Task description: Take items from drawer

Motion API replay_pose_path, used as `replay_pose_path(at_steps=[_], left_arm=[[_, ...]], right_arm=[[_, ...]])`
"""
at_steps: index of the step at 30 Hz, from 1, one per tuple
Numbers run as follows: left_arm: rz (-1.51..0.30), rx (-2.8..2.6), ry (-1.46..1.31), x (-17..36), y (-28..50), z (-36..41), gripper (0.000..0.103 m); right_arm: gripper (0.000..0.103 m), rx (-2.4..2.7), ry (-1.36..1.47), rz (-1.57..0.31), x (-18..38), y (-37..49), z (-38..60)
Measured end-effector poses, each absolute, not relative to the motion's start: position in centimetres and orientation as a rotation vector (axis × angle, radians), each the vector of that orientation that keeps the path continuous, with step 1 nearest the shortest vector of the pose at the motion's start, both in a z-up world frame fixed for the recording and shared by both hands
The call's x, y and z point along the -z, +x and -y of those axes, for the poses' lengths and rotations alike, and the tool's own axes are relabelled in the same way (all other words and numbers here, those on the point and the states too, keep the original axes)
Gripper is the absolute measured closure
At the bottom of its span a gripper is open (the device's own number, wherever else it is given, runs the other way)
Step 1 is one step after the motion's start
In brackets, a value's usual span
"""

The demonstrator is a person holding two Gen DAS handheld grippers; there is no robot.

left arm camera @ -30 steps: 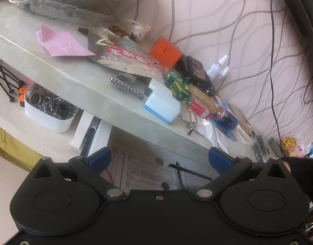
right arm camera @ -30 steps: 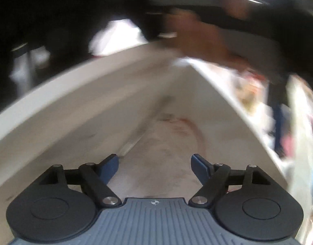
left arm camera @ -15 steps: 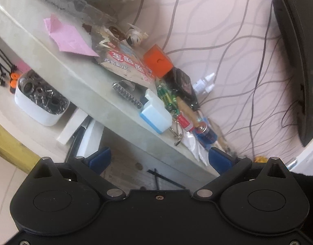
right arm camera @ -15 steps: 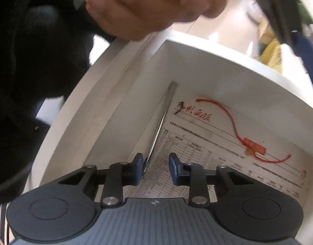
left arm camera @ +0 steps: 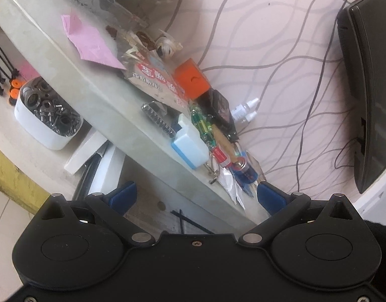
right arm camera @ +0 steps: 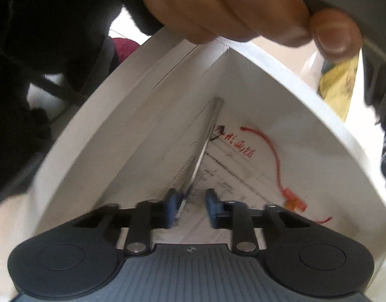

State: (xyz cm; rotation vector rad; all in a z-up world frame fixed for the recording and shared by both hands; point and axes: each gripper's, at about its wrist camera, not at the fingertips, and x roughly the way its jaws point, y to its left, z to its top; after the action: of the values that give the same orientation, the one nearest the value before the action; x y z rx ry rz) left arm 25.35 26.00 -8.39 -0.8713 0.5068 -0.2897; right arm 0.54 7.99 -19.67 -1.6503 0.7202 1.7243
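The right hand-held gripper (right arm camera: 190, 207) points down into the white drawer (right arm camera: 281, 105), deeper than a second ago, when its jaws stood wide over a blurred drawer floor. Now the jaws are closing around a thin metal ruler (right arm camera: 204, 148) that lies along the left drawer wall on a printed sheet (right arm camera: 233, 173); a gap still shows at the right pad. A red string tag (right arm camera: 293, 201) lies to the right. The left hand-held gripper (left arm camera: 195, 197) stays spread wide and empty before the cluttered worktop (left arm camera: 97, 93), its view rolled so a black monitor (left arm camera: 369, 80) fills more of the right edge.
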Motion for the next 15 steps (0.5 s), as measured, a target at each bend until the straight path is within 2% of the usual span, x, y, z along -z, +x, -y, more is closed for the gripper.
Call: replay_pose_path(at_steps=[4, 15], left_arm=[[-0.521, 0.291, -0.886, 8.6, 25.5, -26.0, 0.0], [-0.535, 0.287, -0.898, 8.8, 25.6, -26.1, 0.0]], right_arm=[[0.096, -1.597, -1.523, -0.828, 20.2, 1.7, -8.0], [0.096, -1.155, -0.993, -1.115, 19.6, 6.5, -2.5]])
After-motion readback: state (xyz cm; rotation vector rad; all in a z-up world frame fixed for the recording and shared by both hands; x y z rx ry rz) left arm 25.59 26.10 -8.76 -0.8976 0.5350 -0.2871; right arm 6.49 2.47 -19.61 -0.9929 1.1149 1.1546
